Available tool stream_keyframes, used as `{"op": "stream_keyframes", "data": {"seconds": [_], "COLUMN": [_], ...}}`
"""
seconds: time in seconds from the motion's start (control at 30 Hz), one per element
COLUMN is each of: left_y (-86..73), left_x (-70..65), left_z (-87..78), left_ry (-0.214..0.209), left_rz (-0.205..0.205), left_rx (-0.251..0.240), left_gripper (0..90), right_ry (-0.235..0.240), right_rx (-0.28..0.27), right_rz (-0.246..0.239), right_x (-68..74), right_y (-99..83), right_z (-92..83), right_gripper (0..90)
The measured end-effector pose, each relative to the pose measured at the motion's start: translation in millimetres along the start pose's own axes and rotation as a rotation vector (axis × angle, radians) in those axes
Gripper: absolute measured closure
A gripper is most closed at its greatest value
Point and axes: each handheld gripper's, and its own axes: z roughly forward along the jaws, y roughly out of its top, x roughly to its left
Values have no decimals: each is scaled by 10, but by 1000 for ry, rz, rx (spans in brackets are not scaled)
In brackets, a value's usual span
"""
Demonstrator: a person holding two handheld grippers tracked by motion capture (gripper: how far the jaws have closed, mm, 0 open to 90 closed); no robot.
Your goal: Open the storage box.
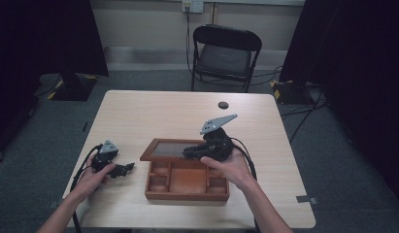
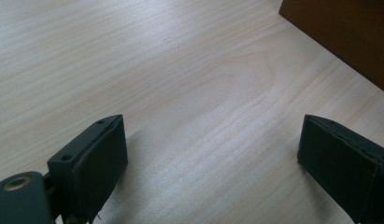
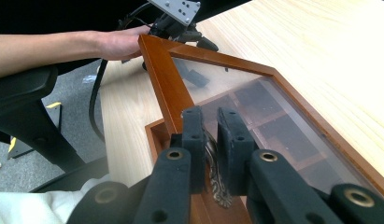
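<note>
Clamped around a small ornate metal latch (image 3: 217, 186) on the front edge of the glass-paned lid (image 3: 255, 107): right gripper (image 3: 210, 140), jaws nearly closed with the brass fitting pinched between them. Lid raised partway, tilted up off the wooden box (image 1: 187, 179), its wooden frame running away from the jaws toward the far corner. Dark compartments visible through the glass pane. Seen from above, right gripper (image 1: 194, 153) over the box's rear half, held by the right hand (image 1: 226, 167) at the box's right rear corner, grey three-cornered plate up and leaning toward the far side, cable trailing off along the box's right side.

Spread wide with nothing between the jaws: left gripper (image 2: 210, 154), pads hovering low over bare light wood of the table (image 2: 157, 70). Corner of the box's brown side wall at the upper right of the left gripper view, apart from both pads. From above, left gripper (image 1: 124, 169) just left of the box, tips pointing toward its left wall, gripped by the left hand (image 1: 97, 174).

Box near the table's front edge, roughly central, open compartments facing up. Beyond the box, a small dark round spot (image 1: 223, 105) on the tabletop; past the far edge, a black folding chair (image 1: 226, 51).
</note>
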Motion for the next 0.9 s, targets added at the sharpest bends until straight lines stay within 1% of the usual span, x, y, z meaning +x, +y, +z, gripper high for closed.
{"op": "stream_keyframes", "data": {"seconds": [0.53, 0.8, 0.87, 0.9], "left_y": [0, 1, 0, 0], "left_x": [-1, 4, -1, 1], "left_z": [0, 0, 2, 1], "left_ry": [0, 0, -2, -2], "left_rz": [-1, 5, -3, -1], "left_rx": [0, 1, 0, 0], "left_gripper": [78, 77, 77, 77], "right_ry": [-1, -9, -9, -9], "right_rx": [1, -9, -9, -10], "right_rz": [7, 10, 11, 11], "right_x": [-19, -38, -39, -43], "right_y": [35, 65, 67, 71], "right_z": [-11, -25, -27, -29], "right_gripper": [821, 821, 821, 821]}}
